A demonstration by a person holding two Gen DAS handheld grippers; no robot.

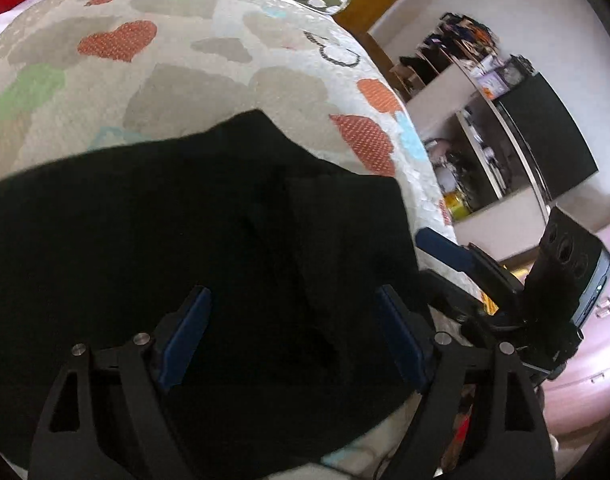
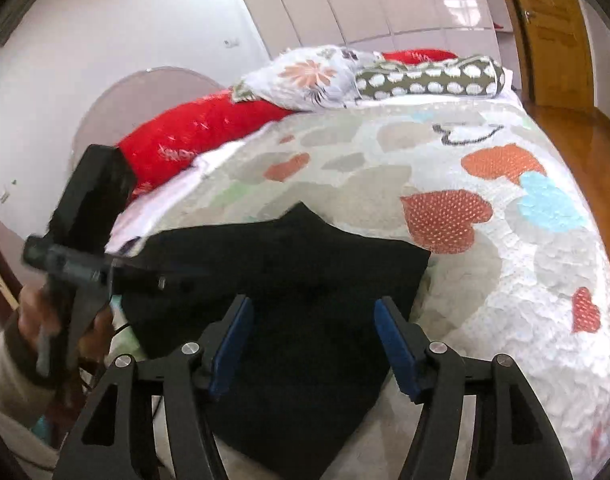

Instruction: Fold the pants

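Black pants (image 2: 289,300) lying folded near edge of bed (image 2: 485,280). Left gripper (image 1: 293,340) and right gripper (image 2: 313,340) hovering above, fingers apart, empty. Likely between folds; next, regrasp an edge.

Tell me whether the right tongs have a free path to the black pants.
Probably yes: the right tongs are open above the black pants on the bedspread, nothing between; the left tongs sit aside.
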